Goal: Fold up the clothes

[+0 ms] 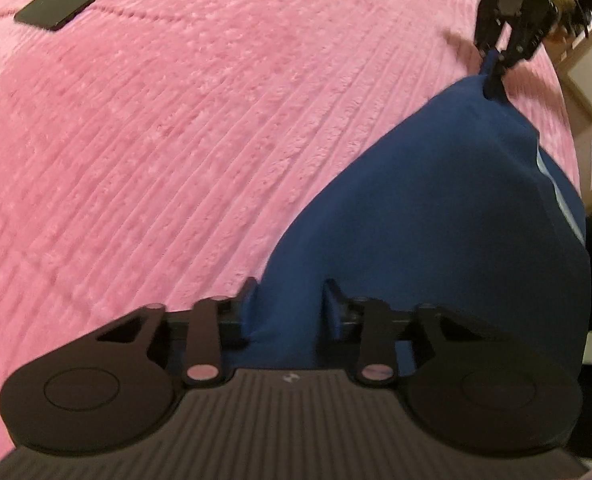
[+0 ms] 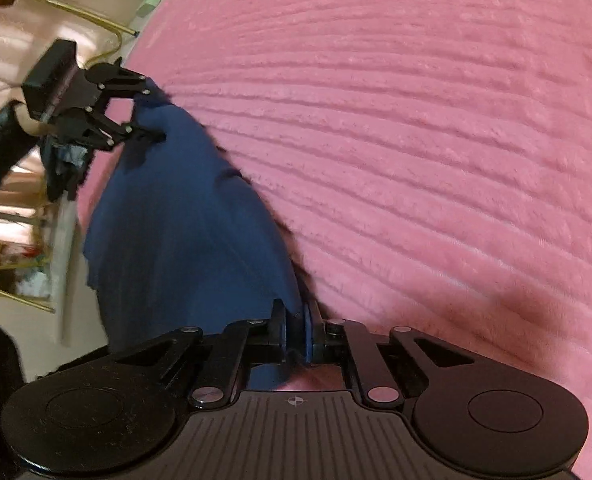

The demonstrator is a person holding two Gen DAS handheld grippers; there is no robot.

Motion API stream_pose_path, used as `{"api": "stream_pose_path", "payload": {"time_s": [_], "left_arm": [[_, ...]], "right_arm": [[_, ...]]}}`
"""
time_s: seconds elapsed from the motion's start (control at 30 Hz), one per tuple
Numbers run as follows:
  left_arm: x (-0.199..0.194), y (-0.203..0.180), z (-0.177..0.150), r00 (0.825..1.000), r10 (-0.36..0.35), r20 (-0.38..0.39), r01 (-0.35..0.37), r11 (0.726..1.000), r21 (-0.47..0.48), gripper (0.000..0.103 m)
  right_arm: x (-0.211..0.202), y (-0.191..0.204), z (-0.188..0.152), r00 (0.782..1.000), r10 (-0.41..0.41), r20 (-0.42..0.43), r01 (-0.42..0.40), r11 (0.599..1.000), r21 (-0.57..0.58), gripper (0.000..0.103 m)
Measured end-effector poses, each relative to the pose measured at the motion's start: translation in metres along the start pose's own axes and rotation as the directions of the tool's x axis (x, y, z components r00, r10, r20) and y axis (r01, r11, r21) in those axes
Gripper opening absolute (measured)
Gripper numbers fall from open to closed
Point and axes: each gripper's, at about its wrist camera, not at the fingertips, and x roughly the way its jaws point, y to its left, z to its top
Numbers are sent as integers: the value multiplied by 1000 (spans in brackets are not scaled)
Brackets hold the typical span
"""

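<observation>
left claw (image 1: 288,308) clamped on one corner of blue garment (image 1: 436,216) | right claw (image 2: 296,330) clamped on another | garment hangs between them above pink ribbed bedspread (image 2: 416,140) | risk: thin bite slips, or uneven lowering skews the fold

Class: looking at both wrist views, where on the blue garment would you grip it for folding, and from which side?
At its two upper corners, from above the pink bedspread. The blue garment hangs stretched between the left gripper and right gripper, so corner grips likely keep its edge taut.
</observation>
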Motion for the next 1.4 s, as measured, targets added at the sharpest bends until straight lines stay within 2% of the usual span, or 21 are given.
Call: {"api": "stream_pose_path", "payload": {"time_s": [0.07, 0.2, 0.27, 0.3, 0.4, 0.47, 0.53, 0.57, 0.6, 0.63, 0.73, 0.8, 0.87, 1.0, 1.03, 1.07, 1.13, 1.23, 1.3, 1.37, 1.4], "left_arm": [[-5, -1, 0, 1000, 18, -17, -17, 999, 33, 19], [-17, 15, -7, 1000, 5, -19, -6, 1000, -27, 20], [-23, 20, -6, 1000, 8, -10, -8, 999, -48, 22], [-27, 19, -4, 1000, 21, 0, -21, 999, -41, 23], [-37, 27, 4, 996, 77, 47, -74, 995, -63, 21], [-35, 37, 8, 995, 68, 74, -60, 992, -109, 21], [-22, 42, 10, 996, 65, 56, -59, 993, -104, 21], [-13, 41, 8, 997, 74, 28, -71, 994, -84, 21], [-4, 39, 5, 997, 83, -1, -83, 995, -63, 21], [5, 38, 3, 995, 93, -29, -95, 995, -42, 21], [6, 39, -1, 992, 125, -21, -126, 991, -46, 20], [3, 39, -3, 988, 155, -22, -155, 988, -24, 21], [-2, 42, -5, 985, 172, -11, -172, 984, -36, 21], [-32, 41, -10, 964, 262, 53, -257, 963, -88, 20], [-41, 39, -11, 958, 279, 70, -271, 957, -102, 19], [-50, 36, -13, 957, 276, 91, -265, 957, -118, 20], [-63, 26, -21, 957, 261, 126, -243, 960, -138, 20], [-56, 8, -35, 960, 250, 124, -234, 963, -130, 20], [-37, 5, -47, 951, 299, 78, -288, 949, -128, 22], [-21, 9, -60, 937, 344, 53, -334, 931, -146, 25], [-21, 15, -66, 933, 351, 77, -333, 925, -182, 25]], "right_arm": [[2, 5, 2, 999, -34, -15, 34, 999, -29, 7], [-5, 9, 1, 997, -72, -1, 72, 997, -35, 11], [-15, 17, 4, 994, -105, 36, 106, 994, -36, 62], [-20, 23, 6, 991, -121, 65, 125, 991, -52, 69], [-23, 32, 19, 990, -59, 126, 69, 995, -71, 70], [-11, 32, 31, 991, -31, 127, 41, 996, -79, 69], [8, 27, 40, 993, -10, 114, 19, 997, -74, 69], [21, 23, 43, 995, 12, 99, -7, 999, -54, 52], [34, 18, 45, 996, 42, 79, -39, 999, -28, 28], [40, 17, 43, 996, 54, 73, -52, 998, -25, 17], [29, 10, 27, 995, 34, 89, -32, 999, -19, 9], [16, -2, 11, 995, -4, 100, 1, 999, 34, 6], [2, -15, -6, 994, -4, 112, -8, 995, 100, 6], [-10, -2, -18, 982, -64, 179, 45, 993, 108, 7], [-10, 5, -17, 978, -82, 193, 64, 993, 97, 20], [-10, 15, -16, 970, -110, 217, 94, 992, 84, 37], [-9, 33, -15, 953, -127, 273, 118, 992, 49, 51], [2, 56, -11, 938, -56, 341, 63, 998, -9, 51], [21, 67, -8, 934, -7, 356, 31, 998, -62, 51], [38, 69, -10, 934, -31, 356, 66, 994, -87, 51], [43, 67, -14, 931, -52, 362, 93, 991, -97, 51]]}}
